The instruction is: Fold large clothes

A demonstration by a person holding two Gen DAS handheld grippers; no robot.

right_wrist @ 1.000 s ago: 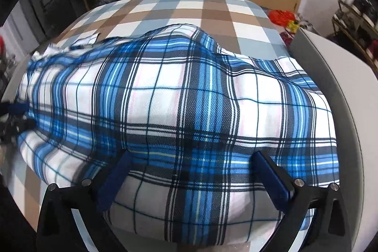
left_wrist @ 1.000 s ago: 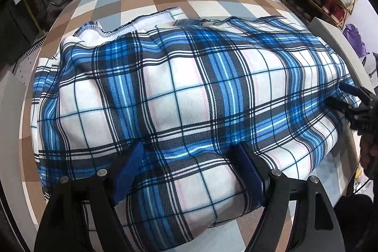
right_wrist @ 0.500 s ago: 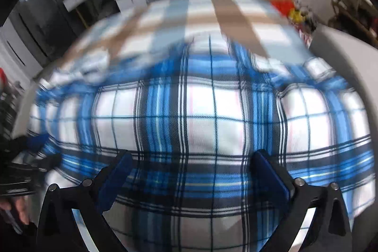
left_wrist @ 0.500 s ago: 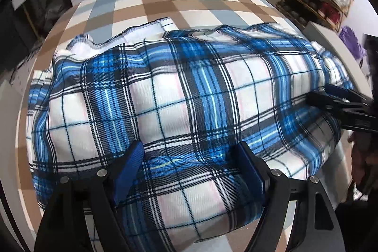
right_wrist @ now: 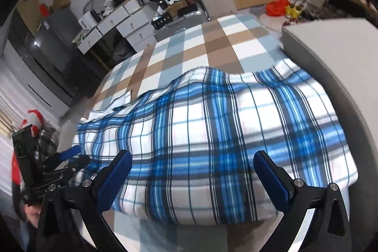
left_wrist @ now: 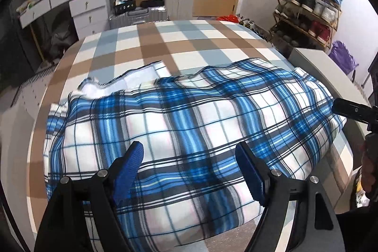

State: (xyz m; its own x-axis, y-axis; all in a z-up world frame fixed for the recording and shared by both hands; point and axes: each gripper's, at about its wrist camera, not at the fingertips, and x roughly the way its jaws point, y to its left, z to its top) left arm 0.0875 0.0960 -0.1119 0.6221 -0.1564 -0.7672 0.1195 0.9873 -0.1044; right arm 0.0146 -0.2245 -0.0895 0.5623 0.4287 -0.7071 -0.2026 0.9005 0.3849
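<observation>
So the blue plaid garment (left_wrist: 189,129) lay on the bed (left_wrist: 165,39), already doubled over into a wide band along the near edge, with a strip of white inner fabric (left_wrist: 132,79) showing at its far left edge. By that lie, at least one fold looked done; the bundle was still broad and puffy, so further folds across its length and some smoothing probably remained. The left claw (left_wrist: 189,157) hung above the near edge of the cloth with its jaws spread wide and nothing between them. The right claw (right_wrist: 192,164) was likewise spread and empty over the right part of the garment.

As for containers, a shoe rack (left_wrist: 307,8) by the wall held rows of shoes, and the white drawers (left_wrist: 87,8) at the far left were closed, their contents hidden. A suitcase (left_wrist: 139,15) stood shut beyond the bed.
</observation>
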